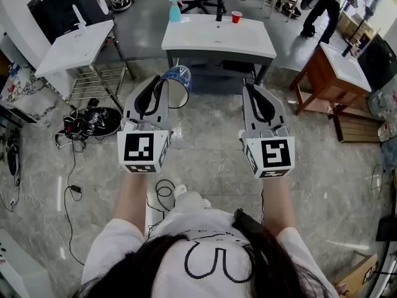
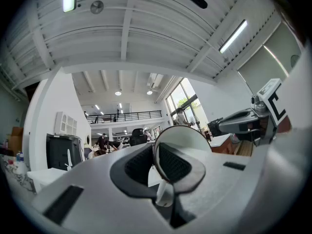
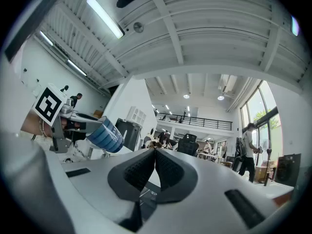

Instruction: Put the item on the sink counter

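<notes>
My left gripper [image 1: 162, 81] is shut on the rim of a blue-striped cup [image 1: 178, 79] with a white inside, held in the air over the floor in front of the white sink counter [image 1: 186, 42]. In the left gripper view the cup's rim [image 2: 181, 136] sits pinched between the pads of that gripper [image 2: 153, 156]. My right gripper [image 1: 250, 87] hovers level beside it with its pads together and nothing between them. The right gripper view shows its shut jaws [image 3: 155, 156] and, at left, the cup [image 3: 105, 133] in the left gripper [image 3: 54, 115].
On the counter stand a teal spray bottle [image 1: 175, 11], a dark bottle [image 1: 219, 11] and a red cup [image 1: 236, 17]. A second white basin on a wire rack [image 1: 77, 45] is at left, a wooden washstand [image 1: 332, 73] at right. Cables [image 1: 93, 121] lie on the floor. A person [image 1: 324, 5] stands far right.
</notes>
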`<state>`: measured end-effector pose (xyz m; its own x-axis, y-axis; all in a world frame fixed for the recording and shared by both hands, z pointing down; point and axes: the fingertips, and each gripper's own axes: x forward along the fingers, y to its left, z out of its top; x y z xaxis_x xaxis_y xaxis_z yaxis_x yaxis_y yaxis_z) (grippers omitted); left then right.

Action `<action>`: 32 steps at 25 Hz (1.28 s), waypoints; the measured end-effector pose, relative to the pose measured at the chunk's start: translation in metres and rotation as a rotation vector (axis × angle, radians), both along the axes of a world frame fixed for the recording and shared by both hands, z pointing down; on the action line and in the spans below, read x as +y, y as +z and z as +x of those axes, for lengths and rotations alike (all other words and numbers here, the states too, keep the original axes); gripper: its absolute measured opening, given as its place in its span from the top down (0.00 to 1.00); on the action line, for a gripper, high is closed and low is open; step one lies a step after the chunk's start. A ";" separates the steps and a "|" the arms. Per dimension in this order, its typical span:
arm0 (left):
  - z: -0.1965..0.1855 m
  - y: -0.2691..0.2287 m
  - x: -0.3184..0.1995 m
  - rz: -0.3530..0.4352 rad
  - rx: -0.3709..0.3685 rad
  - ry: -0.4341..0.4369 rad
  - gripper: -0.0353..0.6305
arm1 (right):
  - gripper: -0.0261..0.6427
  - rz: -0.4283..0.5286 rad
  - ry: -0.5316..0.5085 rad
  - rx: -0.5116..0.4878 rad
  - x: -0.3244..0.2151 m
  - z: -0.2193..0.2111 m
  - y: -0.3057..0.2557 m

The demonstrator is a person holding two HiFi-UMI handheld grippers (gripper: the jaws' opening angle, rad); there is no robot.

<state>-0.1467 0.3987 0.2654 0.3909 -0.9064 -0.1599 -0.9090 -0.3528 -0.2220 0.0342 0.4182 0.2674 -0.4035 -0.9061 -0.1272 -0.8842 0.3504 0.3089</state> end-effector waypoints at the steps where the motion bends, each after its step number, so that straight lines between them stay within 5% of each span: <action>1: 0.001 0.000 0.000 0.003 -0.001 -0.001 0.87 | 0.92 0.002 0.001 -0.002 0.000 0.002 -0.001; 11: 0.003 0.000 -0.012 0.020 0.019 -0.012 0.87 | 0.92 0.007 0.001 -0.085 -0.008 0.021 -0.005; 16: 0.001 0.001 -0.036 0.019 0.022 -0.007 0.87 | 0.92 0.032 0.015 -0.031 -0.026 0.017 -0.005; 32: -0.044 0.015 -0.215 -0.037 0.030 -0.005 0.87 | 0.92 0.008 0.037 -0.037 -0.205 -0.019 -0.004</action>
<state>-0.1902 0.1837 0.2799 0.3820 -0.9138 -0.1382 -0.9167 -0.3557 -0.1819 0.0152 0.2127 0.2638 -0.3648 -0.9192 -0.1486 -0.9073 0.3150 0.2785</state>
